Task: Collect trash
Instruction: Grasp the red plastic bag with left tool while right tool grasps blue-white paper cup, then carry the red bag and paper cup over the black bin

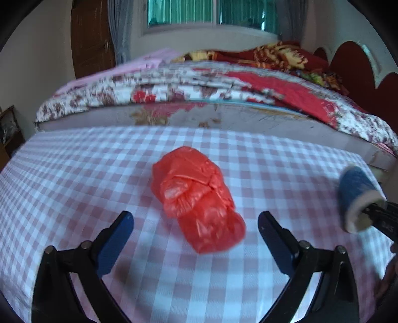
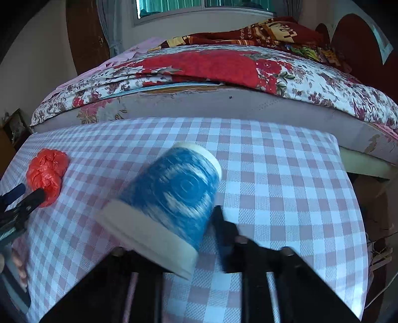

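A crumpled red plastic bag [image 1: 196, 198] lies on the pink-and-white checked tablecloth [image 1: 74, 179]. My left gripper [image 1: 196, 221] stands open around the bag's near end, one blue-padded finger on each side, neither pad touching it. In the right wrist view the bag [image 2: 46, 174] and the left gripper [image 2: 22, 196] sit at the far left. A blue-and-white paper cup [image 2: 171, 196] lies tilted with its white rim toward the camera. My right gripper [image 2: 211, 216] is shut on the cup's wall near the rim; one finger [image 2: 223, 226] shows, the other is hidden by the cup. The left wrist view shows the cup [image 1: 358, 196] at the right edge.
A bed with a floral quilt [image 2: 248, 67] and a red blanket runs along the table's far edge. A brown door [image 1: 89, 37] and a window [image 1: 211, 12] stand behind it. The table's right edge [image 2: 348, 174] drops off. A person's hand [image 2: 20, 268] shows at the left border.
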